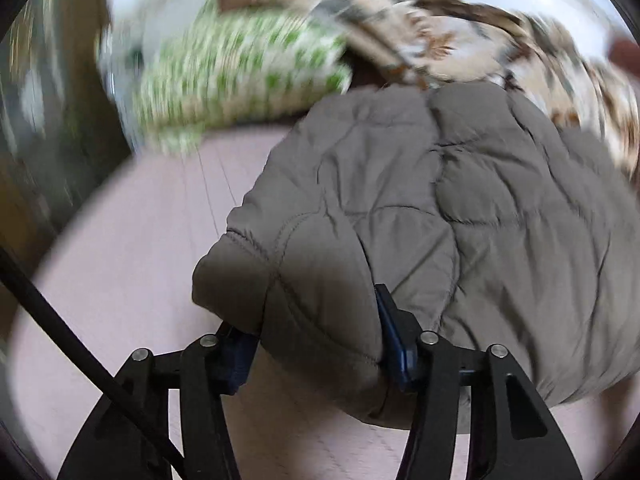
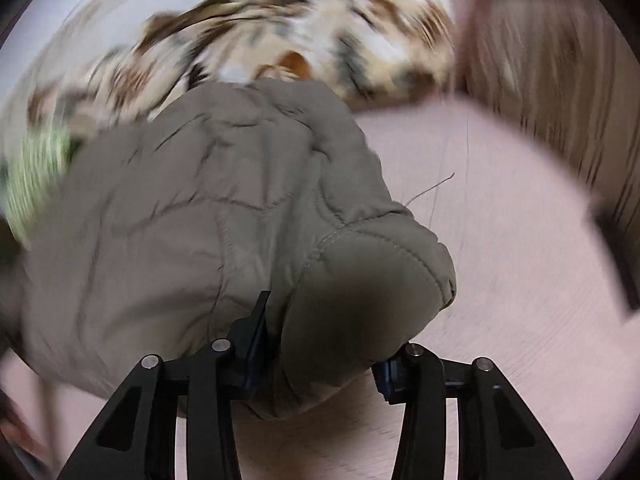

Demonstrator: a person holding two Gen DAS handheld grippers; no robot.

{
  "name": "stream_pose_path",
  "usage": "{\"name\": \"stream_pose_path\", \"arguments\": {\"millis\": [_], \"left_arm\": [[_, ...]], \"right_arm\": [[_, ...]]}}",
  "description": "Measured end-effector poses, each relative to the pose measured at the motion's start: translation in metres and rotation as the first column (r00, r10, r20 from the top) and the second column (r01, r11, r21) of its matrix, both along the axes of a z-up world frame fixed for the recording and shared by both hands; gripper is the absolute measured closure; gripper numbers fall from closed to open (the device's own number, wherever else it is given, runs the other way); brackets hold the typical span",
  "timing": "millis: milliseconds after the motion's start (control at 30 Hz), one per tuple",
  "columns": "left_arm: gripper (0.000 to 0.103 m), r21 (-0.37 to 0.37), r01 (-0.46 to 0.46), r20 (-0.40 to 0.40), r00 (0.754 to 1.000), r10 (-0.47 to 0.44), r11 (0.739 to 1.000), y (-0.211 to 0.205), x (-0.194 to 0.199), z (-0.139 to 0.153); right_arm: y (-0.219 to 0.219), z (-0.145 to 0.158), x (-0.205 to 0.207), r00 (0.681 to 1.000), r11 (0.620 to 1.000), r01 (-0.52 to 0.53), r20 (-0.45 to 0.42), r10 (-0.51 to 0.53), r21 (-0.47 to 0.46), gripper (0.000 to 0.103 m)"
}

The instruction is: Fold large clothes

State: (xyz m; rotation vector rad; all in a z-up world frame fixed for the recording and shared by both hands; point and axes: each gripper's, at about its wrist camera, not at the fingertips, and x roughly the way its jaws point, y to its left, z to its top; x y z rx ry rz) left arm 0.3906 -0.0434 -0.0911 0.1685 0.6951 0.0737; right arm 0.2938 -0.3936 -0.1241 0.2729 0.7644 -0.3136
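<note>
A grey-brown quilted padded jacket (image 1: 460, 208) lies bunched on a pale pink bed sheet (image 1: 120, 280). My left gripper (image 1: 320, 344) is shut on a thick stitched corner of the jacket at its left side, the padding bulging between the blue pads. In the right wrist view the same jacket (image 2: 200, 208) fills the left and middle. My right gripper (image 2: 320, 356) is shut on the jacket's right corner, which bulges between its fingers. Both views are blurred by motion.
A green-and-white patterned pillow (image 1: 240, 68) lies beyond the jacket on the left. A brown and cream floral blanket (image 1: 480, 40) is heaped behind it, also in the right wrist view (image 2: 300, 36). A wooden wall or headboard (image 2: 560, 80) stands at the right.
</note>
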Motion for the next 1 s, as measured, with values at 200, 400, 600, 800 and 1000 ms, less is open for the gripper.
{"name": "stream_pose_path", "arguments": {"millis": [200,400,600,800,1000], "left_arm": [[0.051,0.086,0.008,0.063,0.998,-0.013,0.996,-0.005,-0.009,0.008],[0.051,0.057,0.008,0.077,0.997,-0.013,0.998,0.000,-0.022,0.023],[0.051,0.047,0.031,0.080,0.996,-0.035,0.998,0.009,-0.055,0.035],[0.051,0.031,0.031,0.117,0.993,-0.034,0.999,0.029,-0.112,0.044],[0.051,0.024,0.031,0.073,0.997,-0.033,0.999,0.046,-0.168,0.018]], "right_arm": [[0.024,0.012,-0.008,0.999,0.960,-0.037,0.001,0.039,-0.279,0.057],[0.034,0.027,-0.016,0.998,0.926,-0.049,0.016,0.059,-0.373,0.058],[0.044,0.039,-0.042,0.996,0.911,-0.071,0.025,0.088,-0.406,0.059],[0.057,0.056,-0.097,0.989,0.919,-0.090,0.073,0.127,-0.383,0.059],[0.068,0.035,-0.150,0.987,0.928,-0.124,0.048,0.150,-0.351,0.059]]}}
